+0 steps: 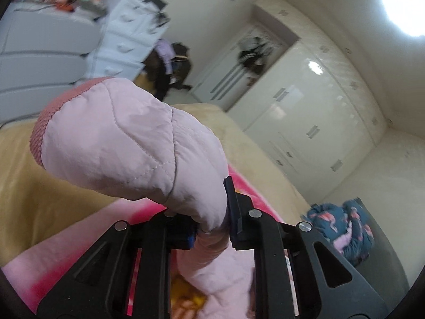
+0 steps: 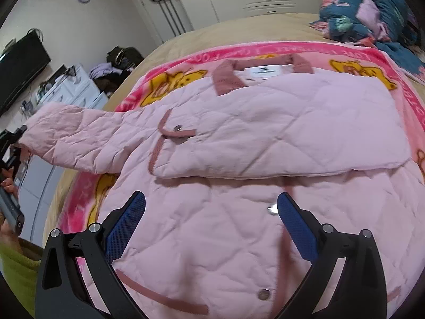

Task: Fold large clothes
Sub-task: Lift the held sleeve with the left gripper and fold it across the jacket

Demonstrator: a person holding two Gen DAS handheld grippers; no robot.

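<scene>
Bedroom scene with a pale pink quilted jacket (image 2: 252,138) spread front-up on a bright pink cartoon blanket (image 2: 345,53), which lies on a tan bed (image 2: 212,30); the collar points to the far side and the hem lies near the right gripper. One side of the jacket already lies folded across the chest, its edge making a straight crease across the middle; the other sleeve (image 2: 77,141) stretches out to the left, lifted clear of the bed. The left gripper (image 1: 209,228) has its jaws clamped on that sleeve just behind the cuff (image 1: 53,122), so the ribbed darker-pink cuff sticks up past the fingers; held this way, the sleeve looks ready to be swung over the body. The right gripper (image 2: 209,228) hovers above the lower front of the jacket with jaws spread wide and nothing between them, probably placed to pin the body down. At the far right of the bed sits a crumpled dark blue patterned garment (image 2: 372,10). As for containers, a white wardrobe (image 1: 305,122) has its doors shut and a white chest of drawers (image 2: 71,90) has clutter on top; contents of both are hidden.
</scene>
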